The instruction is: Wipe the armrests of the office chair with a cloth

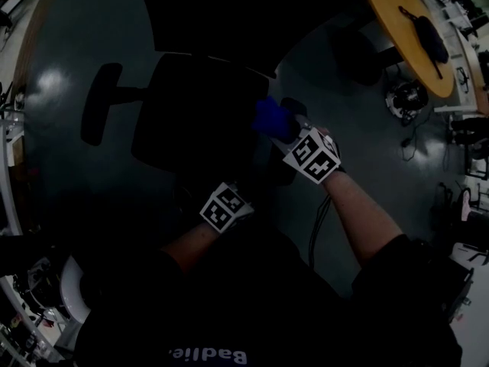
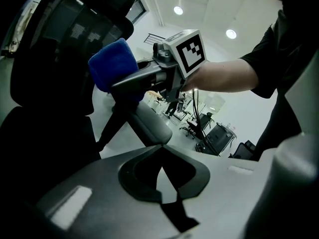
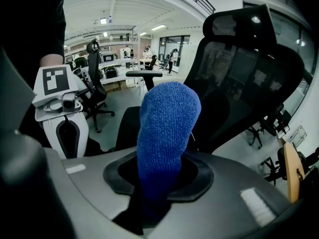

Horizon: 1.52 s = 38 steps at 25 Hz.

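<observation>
My left hand-held gripper (image 2: 163, 176) is closed and empty beside the chair (image 1: 191, 113). The cloth (image 3: 167, 128) is clamped in my right hand-held gripper (image 1: 294, 132), just above the armrest (image 2: 149, 126). Wiping looks about to start: lower, press, stroke along.

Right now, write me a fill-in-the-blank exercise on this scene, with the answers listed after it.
The right gripper is shut on a cloth whose colour is ___.
The left gripper has its jaws together, with ___ between them.
The office chair is coloured ___.
Missing words: blue; nothing; black.
</observation>
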{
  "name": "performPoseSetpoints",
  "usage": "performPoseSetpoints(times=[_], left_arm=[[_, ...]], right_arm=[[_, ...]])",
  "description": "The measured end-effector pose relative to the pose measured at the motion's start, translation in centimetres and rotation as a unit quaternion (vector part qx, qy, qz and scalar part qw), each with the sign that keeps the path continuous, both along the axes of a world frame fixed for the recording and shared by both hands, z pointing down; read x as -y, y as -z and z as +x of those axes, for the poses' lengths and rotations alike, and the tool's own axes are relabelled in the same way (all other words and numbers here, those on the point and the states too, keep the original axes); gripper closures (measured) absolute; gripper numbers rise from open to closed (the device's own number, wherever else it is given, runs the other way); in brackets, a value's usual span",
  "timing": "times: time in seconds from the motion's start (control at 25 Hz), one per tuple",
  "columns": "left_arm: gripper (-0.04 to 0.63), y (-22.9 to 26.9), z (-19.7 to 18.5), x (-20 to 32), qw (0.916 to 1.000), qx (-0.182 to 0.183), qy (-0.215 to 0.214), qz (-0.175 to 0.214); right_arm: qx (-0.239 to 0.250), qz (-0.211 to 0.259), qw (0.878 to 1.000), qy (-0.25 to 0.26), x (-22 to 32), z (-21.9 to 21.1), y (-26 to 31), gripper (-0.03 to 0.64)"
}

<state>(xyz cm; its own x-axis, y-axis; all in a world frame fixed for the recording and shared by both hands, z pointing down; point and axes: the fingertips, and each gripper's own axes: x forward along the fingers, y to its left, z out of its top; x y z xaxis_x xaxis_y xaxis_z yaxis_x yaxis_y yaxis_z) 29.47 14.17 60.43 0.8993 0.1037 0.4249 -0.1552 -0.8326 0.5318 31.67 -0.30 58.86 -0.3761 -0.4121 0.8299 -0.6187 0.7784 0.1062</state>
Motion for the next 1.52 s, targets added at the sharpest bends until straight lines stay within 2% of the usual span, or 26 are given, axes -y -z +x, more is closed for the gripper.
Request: performPoseSetpoints(times=[0.36, 0.88, 1.08, 1.2, 1.32, 1.44, 1.52], left_arm=[[0.575, 0.0, 0.0, -0.1, 0.9998, 0.002, -0.02, 0.007], [0.575, -0.1, 0.1, 0.0, 0.9989, -0.006, -0.046, 0.009], [0.575, -0.7, -0.6, 0.2, 0.998, 0.01, -0.061, 0.015], [0.575, -0.2, -2.4, 0.3, 0.997, 0.007, -0.074, 0.02], [0.575, 1.1, -5.5, 1.4, 0.9973, 0.0, -0.07, 0.02], [0.575, 2.6, -10.1, 3.9, 0.9991, -0.002, -0.036, 0.021], [0.575, 4.0, -13.9, 6.0, 0.9997, -0.009, 0.002, 0.021]], right_arm=[[0.024, -0.017, 0.999, -0.015, -4.9, -2.2, 0.4, 0.491], [0.049, -0.05, 0.995, -0.065, -11.5, -4.7, 0.6, 0.491], [0.069, -0.057, 0.991, -0.095, -13.2, -5.8, 0.8, 0.491], [0.106, -0.045, 0.985, -0.129, -13.5, -6.6, 2.2, 0.491], [0.144, -0.022, 0.973, -0.18, -13.3, -7.4, 4.1, 0.492], [0.175, 0.003, 0.962, -0.211, -12.3, -9.1, 6.1, 0.492], [0.195, 0.023, 0.956, -0.217, -10.9, -10.9, 7.6, 0.492]])
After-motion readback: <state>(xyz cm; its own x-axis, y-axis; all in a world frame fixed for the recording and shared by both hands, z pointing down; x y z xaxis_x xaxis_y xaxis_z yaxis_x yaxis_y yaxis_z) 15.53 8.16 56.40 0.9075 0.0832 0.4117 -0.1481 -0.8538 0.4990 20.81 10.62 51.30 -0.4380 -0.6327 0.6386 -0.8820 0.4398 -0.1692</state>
